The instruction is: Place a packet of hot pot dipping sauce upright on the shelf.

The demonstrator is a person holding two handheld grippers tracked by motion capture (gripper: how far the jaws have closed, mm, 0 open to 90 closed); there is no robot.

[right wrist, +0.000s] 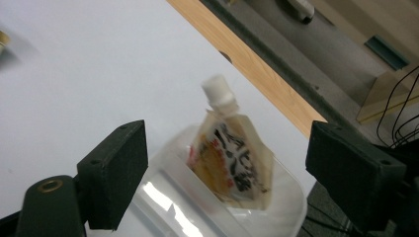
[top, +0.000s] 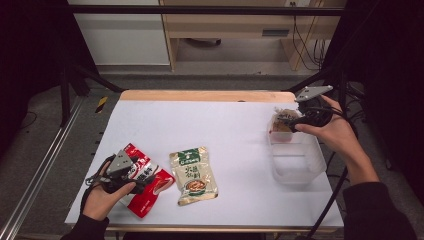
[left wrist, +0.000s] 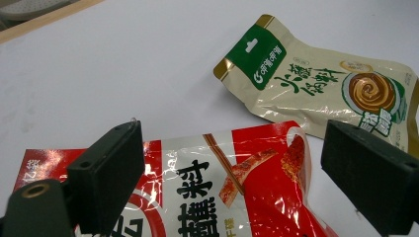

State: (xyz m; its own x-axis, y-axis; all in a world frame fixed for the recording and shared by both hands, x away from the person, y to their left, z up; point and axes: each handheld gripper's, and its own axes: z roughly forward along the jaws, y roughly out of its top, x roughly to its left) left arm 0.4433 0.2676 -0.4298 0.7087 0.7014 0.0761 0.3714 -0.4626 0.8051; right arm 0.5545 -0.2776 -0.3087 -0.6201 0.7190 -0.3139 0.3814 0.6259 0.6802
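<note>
A: Now, how is the step in hand best done?

B: The table is taken first. At its four o'clock a clear plastic bin is set, and a spouted sauce pouch is leaned in the bin's twelve o'clock end, cap up. Nothing else can be made out in the bin; the rest of its floor is seen bare through the wall.

A: And the tongs?

B: The right gripper is held just above that pouch with its jaws spread wide and nothing between them, so the pouch is judged released. It should be drawn clear without the spout being clipped, or the pouch may be tipped out.

A: What is left?

B: At the table's seven o'clock a red seasoning packet is lain flat, overlapped at its two o'clock corner by a beige-and-green soup-base packet. The left gripper is poised over the red one, jaws wide, nothing pinched. An edge grip is advised, since the flat film may slip.
</note>
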